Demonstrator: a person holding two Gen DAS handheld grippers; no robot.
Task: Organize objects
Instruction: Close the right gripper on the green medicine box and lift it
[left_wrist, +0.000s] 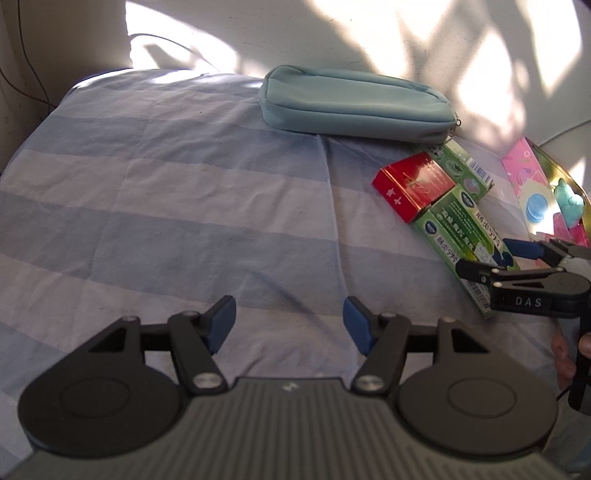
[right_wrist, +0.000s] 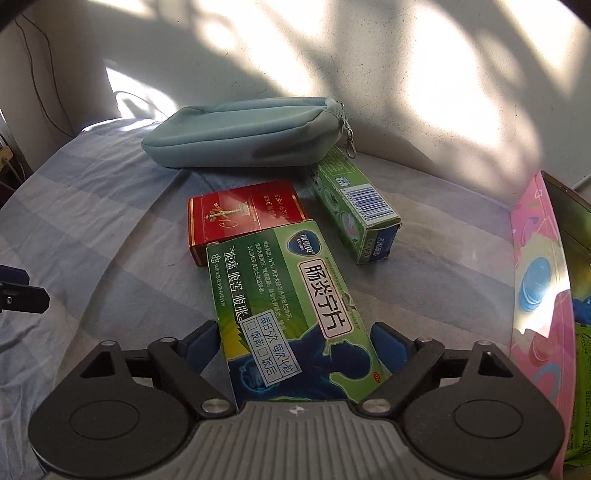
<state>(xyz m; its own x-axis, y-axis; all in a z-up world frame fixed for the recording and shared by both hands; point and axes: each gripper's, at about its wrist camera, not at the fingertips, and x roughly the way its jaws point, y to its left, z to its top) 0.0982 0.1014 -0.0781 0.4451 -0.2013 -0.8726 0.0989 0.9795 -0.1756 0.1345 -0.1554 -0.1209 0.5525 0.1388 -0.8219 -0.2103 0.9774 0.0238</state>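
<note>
between the blue pads of my right gripper (right_wrist: 295, 345) sits the near end of the large green medicine box (right_wrist: 291, 295), jaws spread around it with a gap on the right side, so not clamped. it leans on the red box (right_wrist: 243, 218); a smaller green box (right_wrist: 354, 206) lies just beside, the teal pouch (right_wrist: 243, 133) behind. my left gripper (left_wrist: 289, 323) hangs wide over the striped bed sheet (left_wrist: 166, 206), holding nothing.

Green medicine box (right_wrist: 291, 306) reads "肠炎宁片", "CONBA"; right gripper (left_wrist: 517, 254) "DAS".
</note>
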